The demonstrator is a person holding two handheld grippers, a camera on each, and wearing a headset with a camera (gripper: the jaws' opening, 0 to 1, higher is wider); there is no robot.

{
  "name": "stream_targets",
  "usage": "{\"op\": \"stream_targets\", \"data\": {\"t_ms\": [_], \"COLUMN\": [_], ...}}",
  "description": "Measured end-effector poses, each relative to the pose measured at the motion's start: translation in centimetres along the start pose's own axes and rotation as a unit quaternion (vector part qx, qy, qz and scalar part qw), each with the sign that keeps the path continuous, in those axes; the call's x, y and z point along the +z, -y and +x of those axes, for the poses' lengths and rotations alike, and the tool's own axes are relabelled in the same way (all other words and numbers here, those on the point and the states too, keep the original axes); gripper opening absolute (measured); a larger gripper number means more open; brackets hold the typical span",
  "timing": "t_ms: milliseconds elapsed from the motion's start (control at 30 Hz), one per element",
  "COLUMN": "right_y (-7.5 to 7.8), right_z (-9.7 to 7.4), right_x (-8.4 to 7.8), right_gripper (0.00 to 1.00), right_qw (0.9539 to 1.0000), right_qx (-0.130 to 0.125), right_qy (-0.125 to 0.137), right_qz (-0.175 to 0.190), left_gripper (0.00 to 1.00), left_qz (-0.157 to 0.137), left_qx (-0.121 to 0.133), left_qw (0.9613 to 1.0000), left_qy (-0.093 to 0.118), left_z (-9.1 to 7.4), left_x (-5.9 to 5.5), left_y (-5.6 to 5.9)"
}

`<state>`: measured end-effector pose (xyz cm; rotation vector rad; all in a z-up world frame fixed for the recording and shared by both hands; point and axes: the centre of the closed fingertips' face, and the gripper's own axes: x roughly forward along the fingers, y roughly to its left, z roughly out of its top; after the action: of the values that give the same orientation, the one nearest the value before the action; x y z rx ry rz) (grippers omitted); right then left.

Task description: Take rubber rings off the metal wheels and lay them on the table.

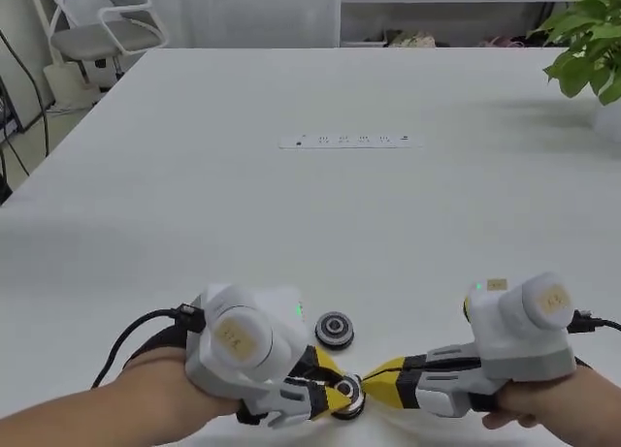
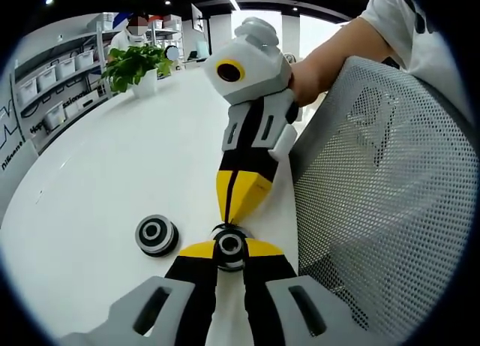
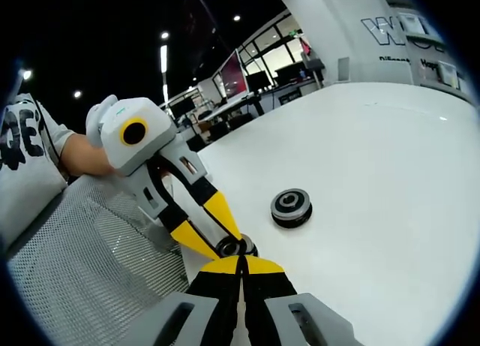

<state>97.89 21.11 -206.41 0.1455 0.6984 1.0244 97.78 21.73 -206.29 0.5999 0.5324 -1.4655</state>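
My L gripper (image 2: 229, 253) has its fingers clamped on a small metal wheel (image 2: 230, 243), one each side, low by the near edge of the desk (image 1: 291, 214). R gripper (image 3: 241, 262) fingers are pressed together, tips touching that wheel's rim; can't tell if they pinch rubber. A 2nd wheel (image 1: 335, 329), black ring on it, lies flat on the desk just beside, apart from both.

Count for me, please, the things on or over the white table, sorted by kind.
Round metal wheels with black rubber rings: 2, the held wheel and the loose wheel
Yellow-tipped two-jaw grippers: 2, left gripper and right gripper
White power strip: 1
Green potted plant: 1
Total: 6
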Motion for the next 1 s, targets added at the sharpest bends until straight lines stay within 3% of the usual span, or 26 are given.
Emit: {"op": "stream_targets", "data": {"t_ms": [767,833,867,900,933,1000], "right_y": [-1.2,-2.2,-3.5,-1.9,-2.5,-2.3], "right_z": [0.3,0.4,0.5,0.4,0.3,0.4], "right_x": [0.4,0.7,0.9,1.1,0.6,0.7], "right_gripper": [0.00,0.00,0.00,0.00,0.00,0.00], "right_qw": [0.9997,0.9987,0.9970,0.9985,0.9979,0.9983], "right_qx": [0.023,0.049,0.075,0.034,0.053,0.048], "right_qy": [0.004,0.013,0.016,0.018,0.003,0.010], "right_qz": [-0.008,-0.005,-0.006,-0.039,-0.038,-0.032], "left_gripper": [0.07,0.07,0.07,0.07,0.07,0.07], "left_qz": [0.001,0.001,0.001,0.000,-0.002,-0.003], "left_qx": [-0.003,-0.003,-0.002,-0.002,-0.002,-0.004], "left_qw": [1.0000,1.0000,1.0000,1.0000,1.0000,1.0000], "left_qy": [-0.002,-0.002,-0.002,-0.001,0.001,0.003], "left_z": [0.1,0.1,0.1,0.1,0.1,0.1], "left_x": [0.1,0.1,0.1,0.1,0.0,0.0], "left_y": [0.2,0.2,0.2,0.2,0.2,0.2]}}
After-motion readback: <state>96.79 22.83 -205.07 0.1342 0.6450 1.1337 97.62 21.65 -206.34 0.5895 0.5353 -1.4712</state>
